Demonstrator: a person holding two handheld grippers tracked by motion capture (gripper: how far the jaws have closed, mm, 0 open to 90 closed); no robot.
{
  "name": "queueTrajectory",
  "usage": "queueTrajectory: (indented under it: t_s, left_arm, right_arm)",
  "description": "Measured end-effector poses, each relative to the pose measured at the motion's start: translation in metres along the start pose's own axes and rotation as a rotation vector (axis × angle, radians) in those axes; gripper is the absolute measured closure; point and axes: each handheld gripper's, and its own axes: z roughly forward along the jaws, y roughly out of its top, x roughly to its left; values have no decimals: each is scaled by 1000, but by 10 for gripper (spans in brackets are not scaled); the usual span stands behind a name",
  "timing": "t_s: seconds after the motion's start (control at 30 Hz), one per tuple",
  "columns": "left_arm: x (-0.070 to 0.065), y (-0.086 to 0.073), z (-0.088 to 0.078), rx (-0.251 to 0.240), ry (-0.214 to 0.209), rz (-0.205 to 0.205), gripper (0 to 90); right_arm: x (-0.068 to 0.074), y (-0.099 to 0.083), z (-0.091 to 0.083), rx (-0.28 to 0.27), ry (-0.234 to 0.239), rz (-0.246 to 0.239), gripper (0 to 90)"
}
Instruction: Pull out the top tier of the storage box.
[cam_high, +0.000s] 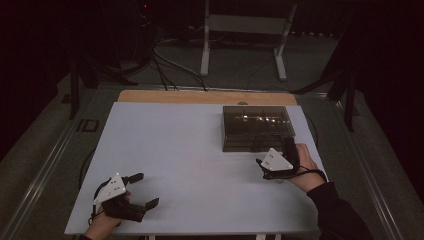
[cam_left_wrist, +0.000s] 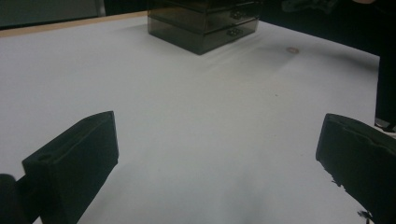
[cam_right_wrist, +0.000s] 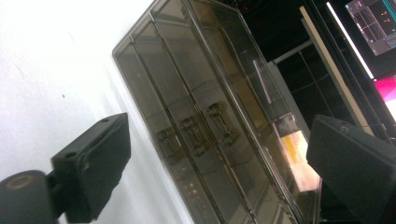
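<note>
A dark see-through drawer box stands at the back right of the white table. Its three shut drawers each carry a small handle. My right gripper is held close in front of the box, rolled onto its side. Its jaws stand apart with the handles ahead between them, touching nothing. My left gripper rests near the front left corner, open and empty. It points across the bare sheet toward the box.
A small ring lies on the sheet in front of the box. A wooden strip runs along the table's far edge. Cables and a white stand are on the floor beyond. A dark sleeve comes in at the bottom right.
</note>
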Motion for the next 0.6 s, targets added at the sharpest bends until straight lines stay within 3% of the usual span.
queueTrajectory:
  t_s: [0.23,0.33,0.47,0.6]
  left_arm:
    - [0,0,0,2,5,-2,0]
    - [0,0,-1,-1,4,0,0]
    - [0,0,0,0,5,-2,0]
    - [0,0,-1,4,4,1,0]
  right_arm:
    - [1,0,8,65,-25,-72,203]
    - [2,0,9,65,-39,-103,242]
    - [2,2,10,63,-26,-104,319]
    - [5,2,14,88,-42,-166,391]
